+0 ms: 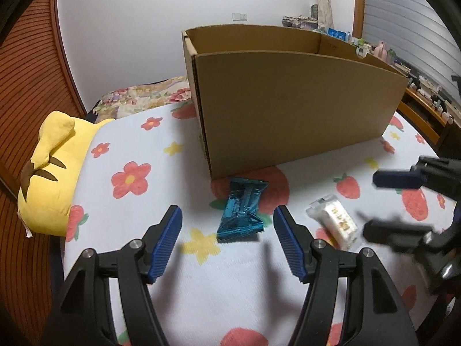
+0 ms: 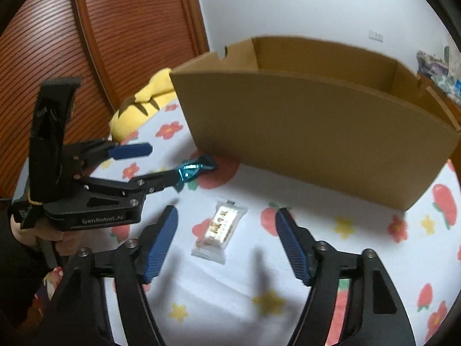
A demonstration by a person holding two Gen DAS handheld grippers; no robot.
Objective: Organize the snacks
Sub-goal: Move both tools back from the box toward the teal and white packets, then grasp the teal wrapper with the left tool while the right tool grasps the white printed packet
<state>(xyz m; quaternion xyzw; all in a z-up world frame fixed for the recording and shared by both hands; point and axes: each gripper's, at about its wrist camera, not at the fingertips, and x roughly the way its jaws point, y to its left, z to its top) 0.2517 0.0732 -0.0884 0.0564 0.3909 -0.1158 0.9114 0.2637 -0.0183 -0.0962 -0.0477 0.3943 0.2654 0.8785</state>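
A blue foil snack [image 1: 242, 212] lies on the flowered bedsheet in front of an open cardboard box [image 1: 294, 106]. My left gripper [image 1: 227, 216] hangs over it, open, with the snack between the blue pads and not touched. To its right lies a white snack in a clear wrapper [image 1: 334, 221]. In the right wrist view that white snack [image 2: 220, 232] lies between the open fingers of my right gripper [image 2: 226, 219], which does not touch it. The left gripper [image 2: 161, 164] shows there at the left, over the blue snack [image 2: 196, 168], with the box [image 2: 317, 132] behind.
A yellow plush toy [image 1: 54, 170] rests at the left edge of the bed. Behind it stands a wooden slatted headboard [image 1: 26, 80]. A cluttered desk [image 1: 426, 95] runs along the far right. A person's hand [image 2: 34, 233] holds the left gripper.
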